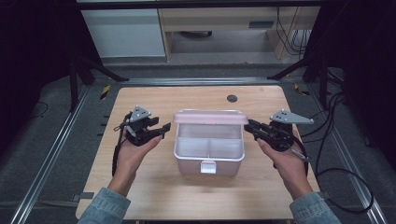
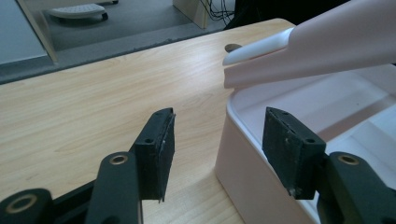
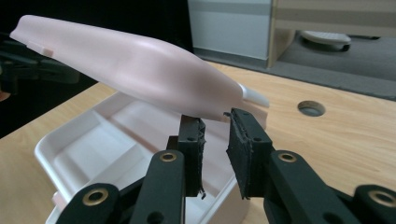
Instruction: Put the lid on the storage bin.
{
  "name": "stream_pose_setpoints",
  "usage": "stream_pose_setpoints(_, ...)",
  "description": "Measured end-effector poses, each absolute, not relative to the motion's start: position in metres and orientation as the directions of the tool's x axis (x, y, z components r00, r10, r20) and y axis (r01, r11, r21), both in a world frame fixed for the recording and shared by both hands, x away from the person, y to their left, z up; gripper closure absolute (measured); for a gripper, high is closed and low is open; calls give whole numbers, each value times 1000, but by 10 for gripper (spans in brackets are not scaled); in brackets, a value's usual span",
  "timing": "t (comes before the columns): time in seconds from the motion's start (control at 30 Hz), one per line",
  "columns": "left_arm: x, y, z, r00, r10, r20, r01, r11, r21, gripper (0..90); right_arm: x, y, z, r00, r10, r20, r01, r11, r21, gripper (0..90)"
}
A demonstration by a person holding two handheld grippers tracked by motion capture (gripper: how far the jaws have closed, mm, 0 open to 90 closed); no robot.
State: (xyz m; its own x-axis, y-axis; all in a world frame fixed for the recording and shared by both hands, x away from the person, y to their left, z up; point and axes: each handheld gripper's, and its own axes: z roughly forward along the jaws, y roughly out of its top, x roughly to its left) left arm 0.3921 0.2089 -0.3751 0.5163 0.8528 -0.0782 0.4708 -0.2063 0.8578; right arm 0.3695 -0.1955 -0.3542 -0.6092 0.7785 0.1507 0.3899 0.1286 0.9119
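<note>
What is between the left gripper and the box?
Nothing: in the high view only bare table separates the left gripper from the pink box. In the left gripper view, the box wall sits between its open jaws, untouched.

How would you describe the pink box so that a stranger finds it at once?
Look at the middle of the wooden table. There, between the person's two hands, stands the pink box. It is the one container on the table, pale pink, with its hinged lid raised and a white divided tray inside.
</note>
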Motion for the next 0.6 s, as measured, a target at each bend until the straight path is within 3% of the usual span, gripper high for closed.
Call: stream_pose_setpoints(0.6,387,218,-393,500,861,-92,493,-196,847,428,363,-202,-376,-632,752,190,433,139,890,703)
